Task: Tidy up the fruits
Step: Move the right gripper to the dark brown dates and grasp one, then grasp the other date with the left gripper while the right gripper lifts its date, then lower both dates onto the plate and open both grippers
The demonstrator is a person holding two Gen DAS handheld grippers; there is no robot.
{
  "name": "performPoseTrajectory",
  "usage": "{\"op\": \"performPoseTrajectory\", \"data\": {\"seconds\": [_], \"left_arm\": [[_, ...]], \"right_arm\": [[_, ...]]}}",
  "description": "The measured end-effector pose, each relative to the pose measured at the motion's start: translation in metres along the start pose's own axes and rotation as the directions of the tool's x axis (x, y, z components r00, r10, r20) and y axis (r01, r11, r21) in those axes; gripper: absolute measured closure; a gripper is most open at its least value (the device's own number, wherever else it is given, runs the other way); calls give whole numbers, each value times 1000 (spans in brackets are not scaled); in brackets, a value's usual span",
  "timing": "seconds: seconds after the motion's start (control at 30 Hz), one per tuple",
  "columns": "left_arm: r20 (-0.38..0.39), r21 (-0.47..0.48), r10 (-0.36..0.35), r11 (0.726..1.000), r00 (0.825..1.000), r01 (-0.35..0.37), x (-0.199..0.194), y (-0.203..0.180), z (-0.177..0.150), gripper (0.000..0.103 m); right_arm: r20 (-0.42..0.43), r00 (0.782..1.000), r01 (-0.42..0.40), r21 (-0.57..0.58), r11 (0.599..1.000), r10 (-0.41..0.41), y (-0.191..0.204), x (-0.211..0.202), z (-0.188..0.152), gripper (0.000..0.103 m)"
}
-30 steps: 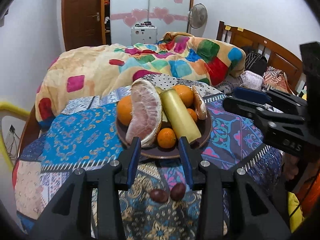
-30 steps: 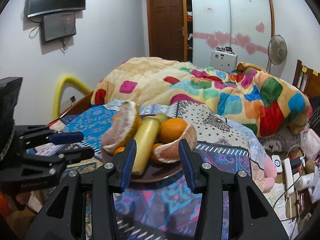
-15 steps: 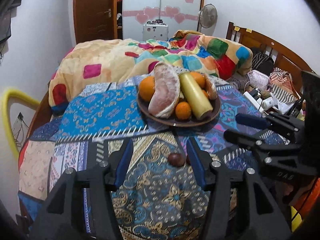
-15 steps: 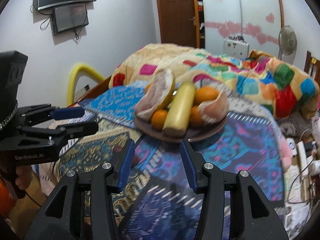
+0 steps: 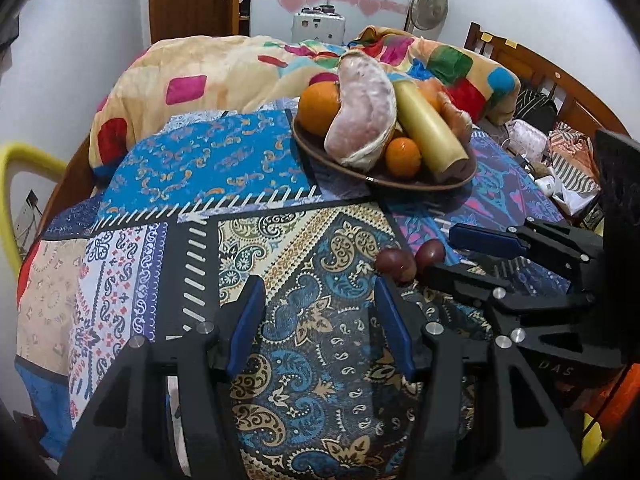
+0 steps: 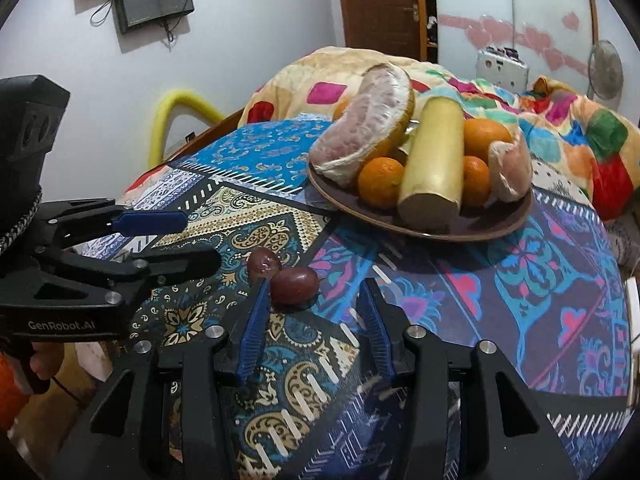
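1. The left hand-held gripper point(image 5: 320, 320) hangs low over the patterned table point(image 5: 168, 168), released and empty; its jaws have just been opening, and nothing sits between them.
2. Since a second ago the plate point(image 5: 384, 178) of pomelo, oranges and a yellow stick has dropped to the far side, so both tools have pulled back and down.
3. The 2 dark fruits point(image 6: 280, 276) lie touching on the cloth, near the plate's front.
4. The right hand-held gripper point(image 6: 314, 316) stands released just beside them, jaws recently narrowing, nothing gripped; probably it picks 1 next.
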State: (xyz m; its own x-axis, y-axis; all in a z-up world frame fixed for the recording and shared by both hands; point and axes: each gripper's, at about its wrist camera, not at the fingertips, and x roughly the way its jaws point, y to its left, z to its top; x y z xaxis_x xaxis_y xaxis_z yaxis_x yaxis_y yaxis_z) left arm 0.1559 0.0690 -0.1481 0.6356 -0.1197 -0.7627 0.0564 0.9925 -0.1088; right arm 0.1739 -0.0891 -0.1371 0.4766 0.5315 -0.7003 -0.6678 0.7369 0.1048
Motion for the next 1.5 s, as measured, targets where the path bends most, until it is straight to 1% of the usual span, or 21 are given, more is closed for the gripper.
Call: {"op": "performPoseTrajectory", "data": {"seconds": [0.03,0.07,0.1,0.13,0.33,0.53,0.67,0.8,0.87,0.93,1.0,1.17,1.27,1.37,1.43,1.5], "left_arm": [[-5,2,0,1000,1000,0,2,0,-2,46],[-10,4,-2,1000,1000,2,3,0,-3,46],[-12,6,-1,1000,1000,1,4,-1,-4,46],[-7,13,6,1000,1000,-6,4,-2,-5,46],[-9,30,-7,1000,1000,7,1,-9,-7,46],[-21,60,-53,997,998,54,5,-25,-2,46],[-17,89,-49,995,999,50,11,-38,2,47],[-9,99,-50,994,999,51,17,-45,7,53],[-7,103,-52,993,999,53,19,-46,10,60],[-4,109,-50,993,999,50,21,-48,12,73],[2,120,-37,992,999,37,22,-51,13,79],[7,124,-12,992,1000,11,22,-55,15,81],[11,124,-15,992,1000,13,22,-57,19,81],[19,115,-17,993,1000,15,22,-56,28,81],[26,101,8,995,1000,-10,24,-54,34,81],[30,82,-4,997,1000,1,27,-52,41,81]], "right_arm": [[2,1000,-10,0,1000,10,0,1,0,70],[2,1000,-23,-1,1000,23,0,1,0,73],[3,999,-37,-3,999,37,0,1,1,78],[3,999,-46,-5,999,46,1,1,0,79],[17,999,-45,-1,999,45,2,0,1,81],[61,998,-4,24,1000,3,-12,-18,0,81],[82,996,35,38,999,-38,-24,-32,-1,81],[87,994,66,49,997,-70,-35,-41,-6,81],[86,994,70,53,996,-75,-40,-43,-8,81],[81,994,68,56,996,-72,-44,-41,-11,81],[78,994,67,59,996,-71,-46,-40,-12,81],[88,994,53,75,996,-60,-52,-40,-11,81],[104,993,51,78,996,-59,-54,-43,-8,81],[129,989,57,73,996,-66,-55,-48,-1,81],[142,987,62,72,995,-72,-57,-50,4,81],[155,985,67,72,995,-77,-59,-50,10,81]]}}
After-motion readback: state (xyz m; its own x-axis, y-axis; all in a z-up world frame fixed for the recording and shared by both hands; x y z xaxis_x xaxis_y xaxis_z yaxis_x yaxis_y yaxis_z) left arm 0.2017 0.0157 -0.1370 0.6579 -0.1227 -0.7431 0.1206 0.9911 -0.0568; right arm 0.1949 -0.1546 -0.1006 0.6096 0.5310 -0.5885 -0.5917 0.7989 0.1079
